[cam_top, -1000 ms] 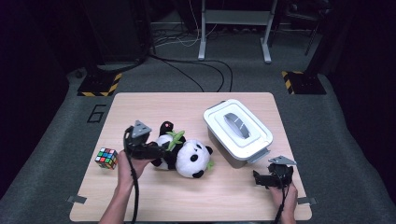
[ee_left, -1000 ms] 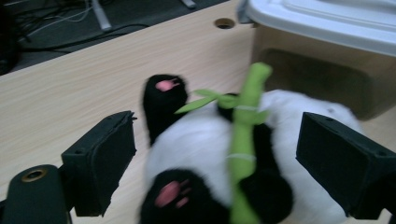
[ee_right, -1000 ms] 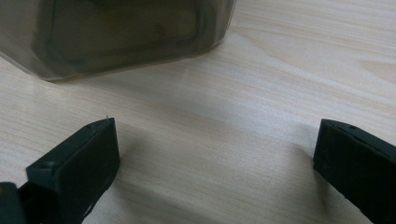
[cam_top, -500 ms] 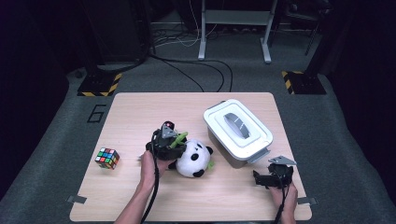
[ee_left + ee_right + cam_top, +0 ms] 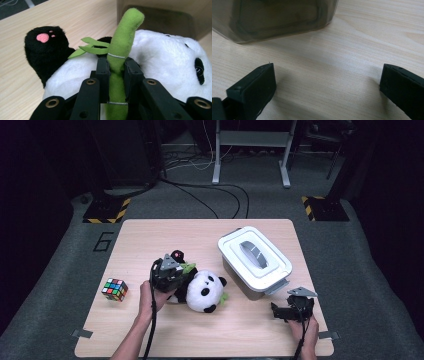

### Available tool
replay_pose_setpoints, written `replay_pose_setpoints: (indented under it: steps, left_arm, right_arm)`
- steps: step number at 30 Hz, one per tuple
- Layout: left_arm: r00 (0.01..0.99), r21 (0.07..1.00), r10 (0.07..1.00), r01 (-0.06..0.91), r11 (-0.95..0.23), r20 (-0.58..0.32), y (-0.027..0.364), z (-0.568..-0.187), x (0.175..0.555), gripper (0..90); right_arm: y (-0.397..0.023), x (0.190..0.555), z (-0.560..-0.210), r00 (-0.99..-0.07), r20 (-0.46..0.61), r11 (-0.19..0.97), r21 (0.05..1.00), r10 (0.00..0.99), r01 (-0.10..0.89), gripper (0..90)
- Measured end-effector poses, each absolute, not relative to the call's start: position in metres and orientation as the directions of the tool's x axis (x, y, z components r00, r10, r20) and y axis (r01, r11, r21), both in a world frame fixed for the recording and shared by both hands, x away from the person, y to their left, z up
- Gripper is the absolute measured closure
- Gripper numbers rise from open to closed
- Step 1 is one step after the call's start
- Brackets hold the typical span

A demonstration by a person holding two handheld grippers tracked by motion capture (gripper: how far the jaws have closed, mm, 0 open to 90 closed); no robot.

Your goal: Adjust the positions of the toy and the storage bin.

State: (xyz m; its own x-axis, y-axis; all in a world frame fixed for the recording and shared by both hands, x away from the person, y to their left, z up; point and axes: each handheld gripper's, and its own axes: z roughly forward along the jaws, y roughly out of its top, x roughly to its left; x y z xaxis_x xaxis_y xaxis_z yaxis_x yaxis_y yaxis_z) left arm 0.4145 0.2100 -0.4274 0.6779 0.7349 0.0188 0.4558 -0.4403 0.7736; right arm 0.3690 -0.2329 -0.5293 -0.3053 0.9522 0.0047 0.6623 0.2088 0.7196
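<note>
A black-and-white panda plush lies on its back in the middle of the wooden table, holding a green bamboo stalk with leaves. My left gripper has just been closing and is now shut on that stalk, whose tip sticks up past the pads. In the high view the left gripper sits over the panda's left side, near a black paw with a pink pad. My right gripper rests low by the table's front right corner. Its jaws stand wide open over bare wood.
A grey storage box with a white handled lid stands to the panda's right, and its dark wall is just ahead of the right gripper. A Rubik's cube sits near the table's left edge. Dark carpet and cables lie beyond.
My left gripper moved right from near the cube onto the panda, sank a little and closed on the bamboo stalk. The right gripper has kept still.
</note>
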Motion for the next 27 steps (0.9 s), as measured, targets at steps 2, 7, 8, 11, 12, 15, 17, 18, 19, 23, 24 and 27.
replay_pose_setpoints:
  steps: [2,7,8,11,12,15,17,18,19,23,24,27]
  left_arm:
    - [0.692,0.784,0.722,0.449,-0.429,-0.001,0.220,-0.426,0.413,77.1]
    - [0.711,0.784,0.703,0.436,-0.442,0.001,0.243,-0.419,0.408,77.1]
    - [0.713,0.787,0.701,0.432,-0.441,0.001,0.248,-0.418,0.408,77.2]
    - [0.721,0.787,0.693,0.429,-0.443,-0.004,0.257,-0.416,0.407,77.1]
    - [0.722,0.788,0.692,0.429,-0.442,-0.005,0.261,-0.415,0.407,77.1]
    - [0.734,0.791,0.679,0.427,-0.439,-0.020,0.271,-0.414,0.406,77.1]
    - [0.744,0.790,0.668,0.425,-0.442,-0.026,0.276,-0.414,0.405,77.1]
    - [0.748,0.790,0.663,0.426,-0.441,-0.033,0.278,-0.414,0.405,77.1]
    - [0.758,0.786,0.651,0.421,-0.452,-0.032,0.281,-0.415,0.405,77.1]
    - [0.781,0.779,0.622,0.424,-0.461,-0.057,0.290,-0.417,0.405,77.0]
    - [0.782,0.770,0.619,0.440,-0.463,-0.075,0.293,-0.423,0.407,77.0]
    - [0.769,0.766,0.634,0.458,-0.452,-0.085,0.294,-0.433,0.408,76.1]
  right_arm:
    - [-0.233,0.369,-0.529,-0.305,0.005,0.209,0.720,0.952,0.662,0.0]
    - [-0.233,0.369,-0.529,-0.305,0.004,0.209,0.720,0.952,0.662,0.0]
    - [-0.233,0.369,-0.529,-0.305,0.004,0.209,0.720,0.952,0.662,0.0]
    - [-0.233,0.369,-0.529,-0.305,0.004,0.208,0.720,0.952,0.662,0.0]
    - [-0.233,0.369,-0.529,-0.305,0.004,0.208,0.720,0.952,0.662,0.0]
    - [-0.233,0.369,-0.529,-0.305,0.004,0.209,0.720,0.952,0.662,0.0]
    - [-0.233,0.369,-0.529,-0.305,0.004,0.209,0.720,0.952,0.662,0.0]
    - [-0.233,0.369,-0.529,-0.305,0.004,0.209,0.720,0.952,0.662,0.0]
    - [-0.233,0.369,-0.529,-0.305,0.004,0.209,0.720,0.952,0.662,0.0]
    - [-0.233,0.369,-0.529,-0.305,0.004,0.209,0.720,0.952,0.662,0.0]
    - [-0.233,0.369,-0.529,-0.304,0.004,0.209,0.720,0.953,0.662,0.0]
    - [-0.233,0.369,-0.529,-0.305,0.004,0.209,0.720,0.952,0.662,0.0]
